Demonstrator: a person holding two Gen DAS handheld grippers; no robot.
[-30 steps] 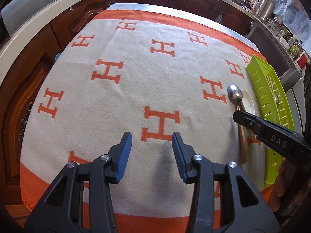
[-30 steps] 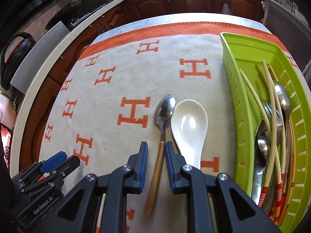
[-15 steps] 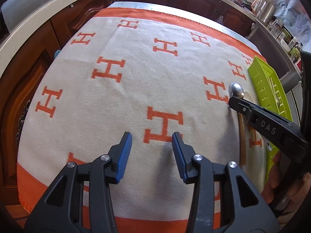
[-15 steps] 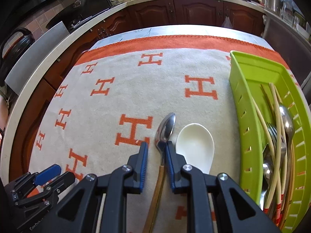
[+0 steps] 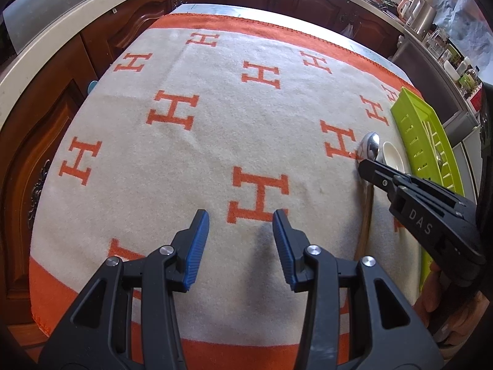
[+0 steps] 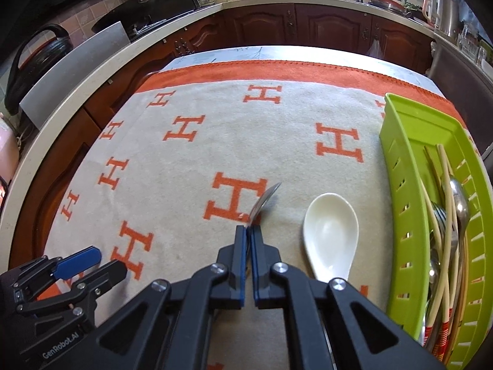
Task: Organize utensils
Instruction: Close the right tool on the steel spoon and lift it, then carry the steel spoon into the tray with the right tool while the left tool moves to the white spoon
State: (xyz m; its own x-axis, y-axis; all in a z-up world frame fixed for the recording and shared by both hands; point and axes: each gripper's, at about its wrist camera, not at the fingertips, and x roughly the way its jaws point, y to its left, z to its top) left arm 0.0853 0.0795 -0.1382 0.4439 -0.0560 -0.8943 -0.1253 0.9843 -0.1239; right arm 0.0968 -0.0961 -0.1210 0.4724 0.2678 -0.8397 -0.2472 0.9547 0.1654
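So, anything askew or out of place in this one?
Only the metal spoon: it stands on edge, bowl turned sideways, pinched at the neck by the right gripper, whose jaws have just closed on it. The white spoon lies flat beside it, outside the green tray.

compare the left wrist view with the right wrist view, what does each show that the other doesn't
Only the left wrist view shows the wooden handle of the metal spoon lying on the cloth, and the left gripper head-on with its jaws open and nothing between them.

Only the right wrist view shows inside the green tray: chopsticks and metal cutlery. It also shows the right gripper, whose jaws have just closed, pinching the spoon's neck.

Both show the metal spoon, the white ceramic spoon, the tray and the H-patterned cloth.
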